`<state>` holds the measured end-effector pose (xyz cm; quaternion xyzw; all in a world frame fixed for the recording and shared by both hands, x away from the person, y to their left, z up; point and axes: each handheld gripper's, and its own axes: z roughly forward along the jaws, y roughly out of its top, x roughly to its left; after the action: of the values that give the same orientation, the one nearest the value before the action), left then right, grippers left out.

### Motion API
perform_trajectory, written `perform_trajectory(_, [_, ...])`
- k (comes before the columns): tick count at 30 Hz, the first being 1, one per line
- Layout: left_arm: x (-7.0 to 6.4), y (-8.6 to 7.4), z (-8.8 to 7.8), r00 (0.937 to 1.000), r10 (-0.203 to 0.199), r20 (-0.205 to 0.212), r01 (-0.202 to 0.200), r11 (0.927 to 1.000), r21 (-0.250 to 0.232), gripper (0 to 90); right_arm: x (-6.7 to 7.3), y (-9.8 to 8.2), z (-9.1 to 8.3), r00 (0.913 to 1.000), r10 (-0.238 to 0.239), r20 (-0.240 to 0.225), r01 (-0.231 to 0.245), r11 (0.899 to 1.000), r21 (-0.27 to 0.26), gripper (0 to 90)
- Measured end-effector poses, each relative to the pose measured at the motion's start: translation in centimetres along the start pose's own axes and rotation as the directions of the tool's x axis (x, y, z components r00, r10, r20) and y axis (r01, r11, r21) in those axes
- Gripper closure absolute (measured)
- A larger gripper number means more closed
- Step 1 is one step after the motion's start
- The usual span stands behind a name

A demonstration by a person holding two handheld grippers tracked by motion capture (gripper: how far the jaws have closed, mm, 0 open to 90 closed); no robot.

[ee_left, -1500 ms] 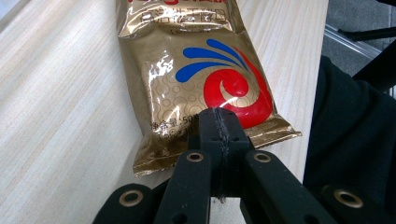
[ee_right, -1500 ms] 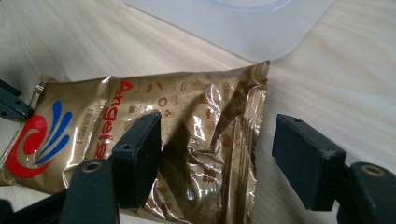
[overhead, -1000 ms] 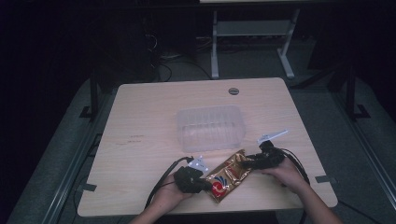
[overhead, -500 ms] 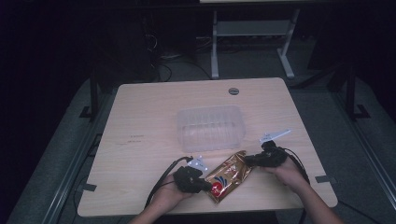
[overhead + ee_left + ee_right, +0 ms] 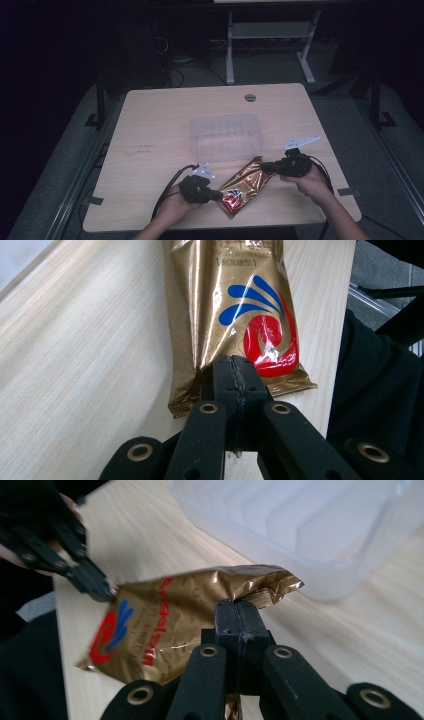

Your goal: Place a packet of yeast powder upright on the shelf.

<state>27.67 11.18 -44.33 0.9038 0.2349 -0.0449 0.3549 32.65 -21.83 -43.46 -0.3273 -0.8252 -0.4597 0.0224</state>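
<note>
Pale wood-grain worktop point(image 5: 150, 125), round grommet hole point(image 5: 250, 97) near far edge. Clear plastic tub point(image 5: 225, 136) sits mid-worktop. Gold snack packet point(image 5: 244, 186) lies toward near edge, far end just beside tub.

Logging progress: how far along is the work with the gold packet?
Done: both grippers have hold of the gold packet, the left gripper shut on its lower end, the right gripper on its upper end. In hand: the packet is held just above the table. Left, probably: putting it in the clear tub, which looks empty.
</note>
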Motion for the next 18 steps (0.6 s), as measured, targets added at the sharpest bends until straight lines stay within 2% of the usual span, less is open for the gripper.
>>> perform_trajectory(6, [0.2, -0.1, -0.3, 1.0000, -0.003, -0.005, 0.003, 1.0000, -0.006, 87.4, 0.8, 0.8, -1.1, 0.9994, -0.022, -0.026, 0.020, 0.998, -0.058, 89.9])
perform_trajectory(18, [0.6, -0.4, -1.2, 0.9998, -0.008, -0.016, 0.008, 0.9996, -0.027, 86.5, 2.2, 1.9, -2.2, 0.9946, -0.073, -0.074, 0.064, 0.991, -0.121, 90.0])
